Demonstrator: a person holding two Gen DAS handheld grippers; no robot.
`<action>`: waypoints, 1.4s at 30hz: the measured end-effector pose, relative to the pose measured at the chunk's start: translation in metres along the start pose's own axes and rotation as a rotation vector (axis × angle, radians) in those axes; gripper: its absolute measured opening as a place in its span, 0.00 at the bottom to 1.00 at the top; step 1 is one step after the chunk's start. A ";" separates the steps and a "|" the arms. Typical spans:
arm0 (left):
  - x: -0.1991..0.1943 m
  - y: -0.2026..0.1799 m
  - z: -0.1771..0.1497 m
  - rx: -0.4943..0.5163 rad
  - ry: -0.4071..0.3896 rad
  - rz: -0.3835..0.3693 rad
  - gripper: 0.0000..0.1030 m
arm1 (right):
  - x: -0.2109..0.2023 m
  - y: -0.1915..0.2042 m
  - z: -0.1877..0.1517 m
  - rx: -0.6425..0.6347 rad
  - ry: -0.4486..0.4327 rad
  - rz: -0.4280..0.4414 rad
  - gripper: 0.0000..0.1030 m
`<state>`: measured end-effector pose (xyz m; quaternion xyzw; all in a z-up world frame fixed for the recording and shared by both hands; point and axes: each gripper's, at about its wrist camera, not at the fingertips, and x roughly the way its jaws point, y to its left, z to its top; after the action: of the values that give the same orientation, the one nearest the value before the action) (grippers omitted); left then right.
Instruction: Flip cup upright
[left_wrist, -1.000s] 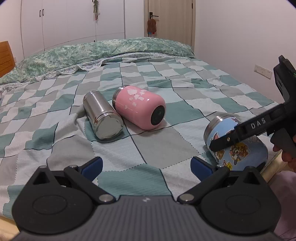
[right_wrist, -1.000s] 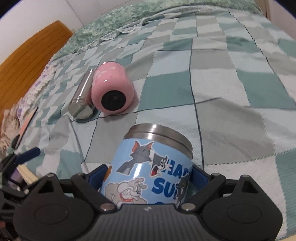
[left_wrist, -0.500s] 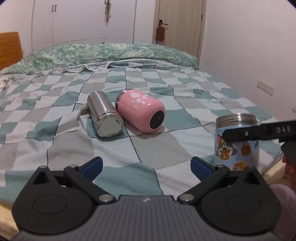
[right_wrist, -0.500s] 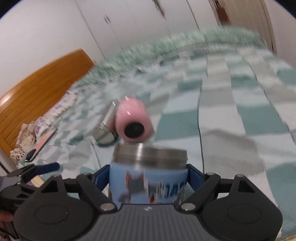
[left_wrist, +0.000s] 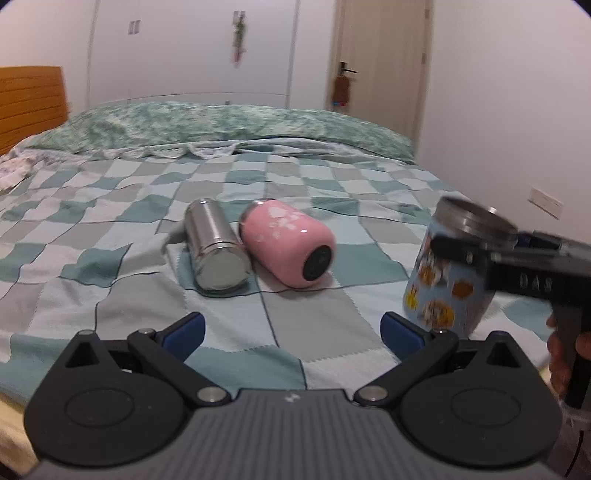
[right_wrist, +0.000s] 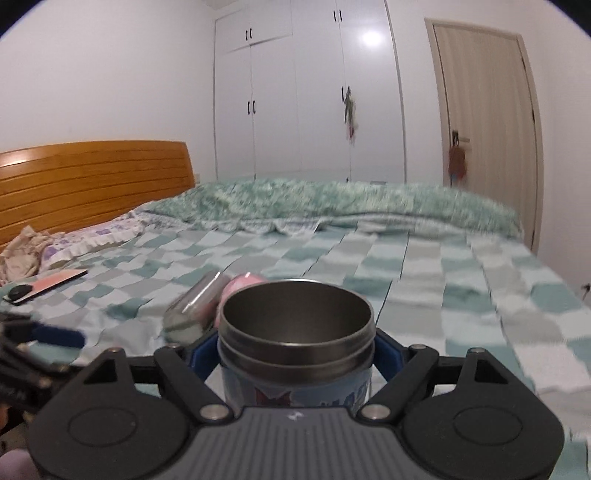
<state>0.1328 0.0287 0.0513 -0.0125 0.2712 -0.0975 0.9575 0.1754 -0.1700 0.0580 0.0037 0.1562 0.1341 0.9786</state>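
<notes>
The blue cartoon cup (left_wrist: 447, 291) with a steel rim stands nearly upright, mouth up, at the bed's near right edge. My right gripper (right_wrist: 295, 350) is shut on the blue cartoon cup (right_wrist: 295, 391) just below its rim; its open mouth faces the camera. In the left wrist view the right gripper (left_wrist: 476, 254) reaches in from the right. My left gripper (left_wrist: 291, 328) is open and empty, low over the bed's near edge, left of the cup.
A steel bottle (left_wrist: 214, 251) and a pink cup (left_wrist: 288, 247) lie on their sides mid-bed on the checkered blanket (left_wrist: 147, 295). Both also show behind the held cup, the bottle (right_wrist: 195, 299) partly hidden. A phone-like item (right_wrist: 44, 286) lies near the headboard (right_wrist: 92, 184).
The right gripper has turned the blue cup from lying on its side to nearly upright, mouth up. The left gripper's view tilted up a little; it stays open.
</notes>
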 end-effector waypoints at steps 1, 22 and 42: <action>0.003 0.001 0.001 -0.014 0.001 0.012 1.00 | 0.008 -0.002 0.005 -0.015 -0.016 -0.018 0.81; 0.047 0.010 0.013 -0.100 0.021 0.045 1.00 | 0.116 -0.068 -0.014 -0.033 -0.003 -0.222 0.81; -0.036 -0.015 -0.031 -0.037 -0.255 0.074 1.00 | -0.056 -0.029 -0.034 -0.025 -0.190 -0.114 1.00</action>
<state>0.0840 0.0214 0.0445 -0.0324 0.1494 -0.0546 0.9867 0.1209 -0.2137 0.0411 -0.0049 0.0611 0.0791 0.9950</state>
